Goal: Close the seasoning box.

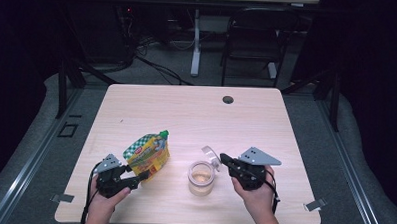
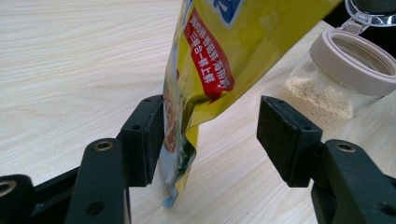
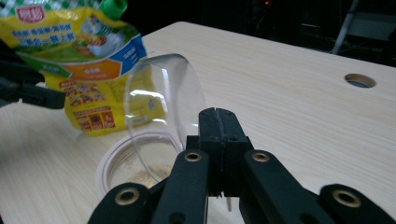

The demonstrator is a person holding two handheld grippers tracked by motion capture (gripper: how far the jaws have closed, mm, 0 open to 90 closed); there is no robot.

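A yellow spouted pouch (image 1: 146, 152) with a green cap stands tilted on the wooden table (image 1: 186, 111). Its lower corner (image 2: 180, 154) sits between the wide jaws of my left gripper (image 1: 140, 176). One pad (image 2: 147, 135) touches the pouch and the other pad (image 2: 285, 135) stands apart from it. A clear jar (image 1: 201, 179) with a beige rim (image 2: 348, 58) holds some pale grains. Its clear flip lid (image 3: 159, 102) stands open. My right gripper (image 3: 217, 116) is shut on the lid's edge, just right of the jar.
A round cable hole (image 1: 228, 99) lies near the table's far edge. A black chair (image 1: 254, 34) and a white desk leg (image 1: 195, 42) stand beyond the table on the dark floor. The person's hands come in over the front edge.
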